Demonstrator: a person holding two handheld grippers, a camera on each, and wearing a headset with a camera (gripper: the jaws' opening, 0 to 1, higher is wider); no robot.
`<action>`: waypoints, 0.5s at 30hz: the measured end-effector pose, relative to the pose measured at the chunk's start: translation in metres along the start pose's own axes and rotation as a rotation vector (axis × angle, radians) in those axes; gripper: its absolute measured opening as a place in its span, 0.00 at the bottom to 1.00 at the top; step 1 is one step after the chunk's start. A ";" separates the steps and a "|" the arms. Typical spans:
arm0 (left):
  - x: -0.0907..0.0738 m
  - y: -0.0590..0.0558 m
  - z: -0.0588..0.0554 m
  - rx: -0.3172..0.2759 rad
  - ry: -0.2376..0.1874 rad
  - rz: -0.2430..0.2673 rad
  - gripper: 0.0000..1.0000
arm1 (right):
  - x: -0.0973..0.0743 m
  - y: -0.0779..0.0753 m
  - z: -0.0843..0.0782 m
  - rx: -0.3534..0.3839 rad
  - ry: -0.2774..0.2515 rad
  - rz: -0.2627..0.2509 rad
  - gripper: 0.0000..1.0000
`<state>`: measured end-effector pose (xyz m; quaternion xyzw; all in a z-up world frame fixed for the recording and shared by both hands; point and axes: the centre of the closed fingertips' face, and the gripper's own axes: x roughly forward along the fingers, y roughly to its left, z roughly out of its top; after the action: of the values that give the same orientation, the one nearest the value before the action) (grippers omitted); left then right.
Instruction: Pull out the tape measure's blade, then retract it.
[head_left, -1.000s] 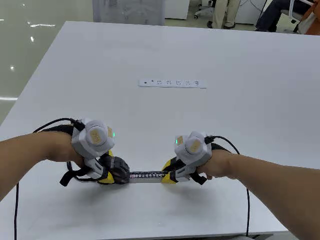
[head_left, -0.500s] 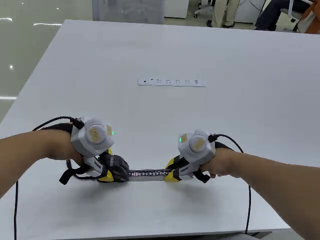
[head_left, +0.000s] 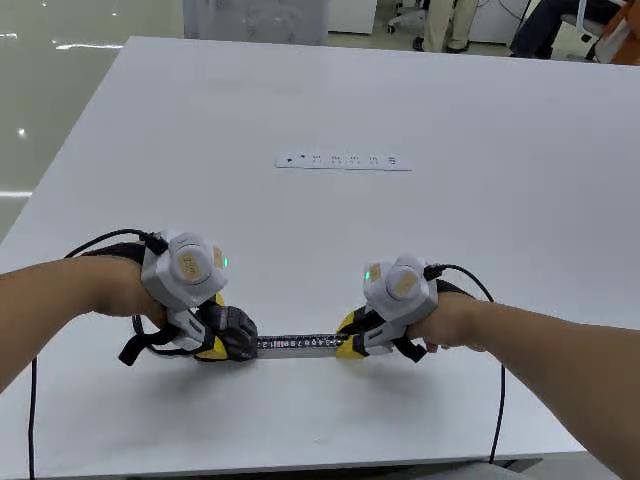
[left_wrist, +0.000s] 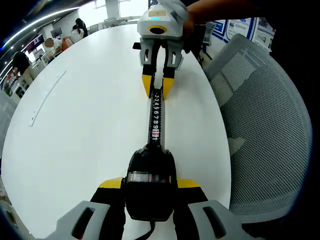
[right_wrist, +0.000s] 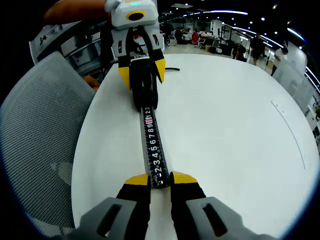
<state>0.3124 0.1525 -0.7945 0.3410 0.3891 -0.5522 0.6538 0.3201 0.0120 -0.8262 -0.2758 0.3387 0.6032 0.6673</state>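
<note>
A black tape measure case (left_wrist: 150, 182) sits near the table's front edge, and my left gripper (head_left: 214, 347) is shut on its sides. From the case (head_left: 232, 333) a short stretch of numbered blade (head_left: 296, 345) runs right. My right gripper (head_left: 350, 343) is shut on the blade's end. In the right gripper view the blade (right_wrist: 152, 148) leads from my yellow fingertips (right_wrist: 137, 181) to the case (right_wrist: 144, 82). The left gripper view has the right gripper (left_wrist: 157, 91) pinching the blade (left_wrist: 156, 116) far ahead.
A white power strip (head_left: 343, 160) lies flat in the middle of the white table (head_left: 400, 90). A grey mesh chair (left_wrist: 265, 115) stands close behind the front edge. Black cables (head_left: 495, 400) trail from both grippers. People stand beyond the far edge.
My right gripper has moved to the right with the blade's end, so more blade shows between it and the case. The left gripper and the case stay in place.
</note>
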 end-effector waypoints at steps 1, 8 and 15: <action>0.000 0.000 0.000 0.000 0.000 0.000 0.33 | 0.000 0.000 -0.001 0.003 0.001 -0.001 0.13; 0.000 0.000 0.000 -0.001 0.000 -0.001 0.33 | -0.003 -0.001 -0.004 0.017 0.011 0.000 0.13; 0.000 0.000 0.000 -0.003 0.001 -0.001 0.33 | -0.006 -0.003 -0.009 0.024 0.015 -0.005 0.13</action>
<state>0.3127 0.1531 -0.7944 0.3402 0.3901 -0.5518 0.6539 0.3216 0.0013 -0.8270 -0.2733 0.3501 0.5954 0.6695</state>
